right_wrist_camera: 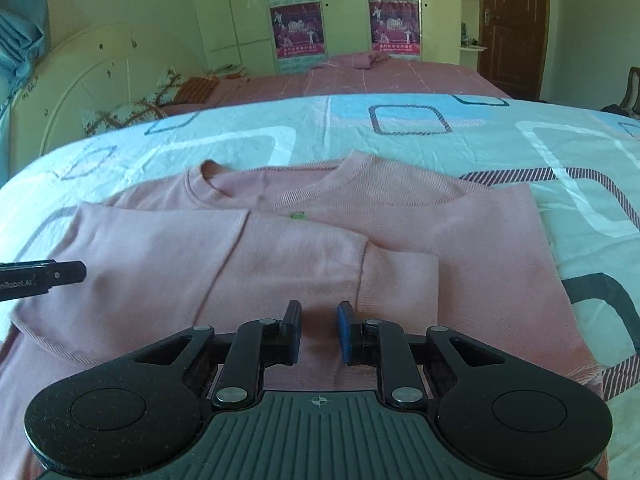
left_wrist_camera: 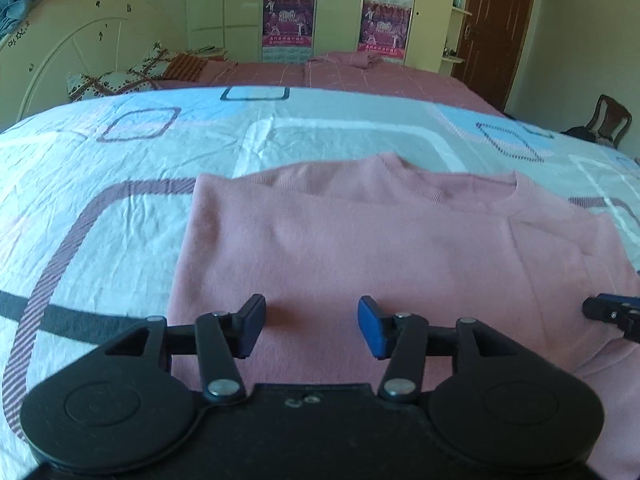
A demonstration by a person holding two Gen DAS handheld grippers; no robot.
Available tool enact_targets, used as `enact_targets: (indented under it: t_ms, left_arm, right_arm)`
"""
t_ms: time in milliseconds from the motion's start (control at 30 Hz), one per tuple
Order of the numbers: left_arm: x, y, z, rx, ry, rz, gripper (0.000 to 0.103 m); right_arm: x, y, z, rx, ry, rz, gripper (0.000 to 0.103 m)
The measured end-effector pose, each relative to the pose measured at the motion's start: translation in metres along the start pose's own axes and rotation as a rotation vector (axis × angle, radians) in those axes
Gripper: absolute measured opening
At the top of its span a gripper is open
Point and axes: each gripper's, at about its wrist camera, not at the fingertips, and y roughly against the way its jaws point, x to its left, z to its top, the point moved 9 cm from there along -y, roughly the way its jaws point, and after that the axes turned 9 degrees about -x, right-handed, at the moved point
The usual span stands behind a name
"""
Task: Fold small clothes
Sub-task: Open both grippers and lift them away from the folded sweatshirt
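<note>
A pink long-sleeved top (left_wrist_camera: 360, 248) lies flat on the patterned bed sheet (left_wrist_camera: 100, 200), collar away from me. In the right wrist view the top (right_wrist_camera: 460, 240) has both sleeves folded across its body, one cuff near the fingers. My left gripper (left_wrist_camera: 311, 328) is open and empty, low over the top's near left part. My right gripper (right_wrist_camera: 319, 330) is open with a narrower gap, empty, over the top's near middle. The right gripper's tip shows at the left wrist view's right edge (left_wrist_camera: 612, 312); the left gripper's tip shows in the right wrist view (right_wrist_camera: 52, 276).
Beyond the sheet is a bed with a pink cover (left_wrist_camera: 360, 76) and pillows (left_wrist_camera: 120, 76) by a white headboard (left_wrist_camera: 80, 40). A wardrobe (left_wrist_camera: 332, 8) and a brown door (left_wrist_camera: 496, 28) stand at the back. A wooden chair (left_wrist_camera: 608, 120) is at the right.
</note>
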Motion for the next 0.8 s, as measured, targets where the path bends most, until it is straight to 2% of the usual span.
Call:
enact_targets:
  t_ms: [67,167,233,333,467,667,800]
  left_arm:
    - [0.004,0.002,-0.008,-0.017,-0.015,0.007,0.05]
    - [0.005,0.014,-0.009,-0.011,-0.016,0.028,0.05]
    - [-0.003,0.026,-0.012,-0.018,-0.005,0.004,0.05]
    - [-0.019,0.041,-0.024,-0.02,-0.049,-0.014,0.05]
    - [-0.034,0.059,-0.036,-0.011,-0.034,-0.038,0.051]
    - [-0.062,0.07,-0.053,0.009,-0.015,-0.067,0.052]
    - [-0.071,0.074,-0.066,0.024,-0.033,-0.042,0.052]
  right_arm:
    - [-0.01,0.0,-0.008,0.003,0.033,-0.024,0.019]
    - [-0.019,0.011,-0.008,-0.007,-0.017,-0.019,0.021]
    - [-0.016,0.018,-0.008,-0.019,-0.008,-0.007,0.021]
    - [-0.013,0.018,-0.017,-0.004,0.057,-0.014,0.025]
    - [-0.013,0.035,-0.008,-0.037,0.031,0.006,0.026]
    - [0.011,0.063,-0.021,-0.027,0.046,0.14,0.026]
    - [0.022,0.071,-0.041,0.007,0.051,0.206,0.026]
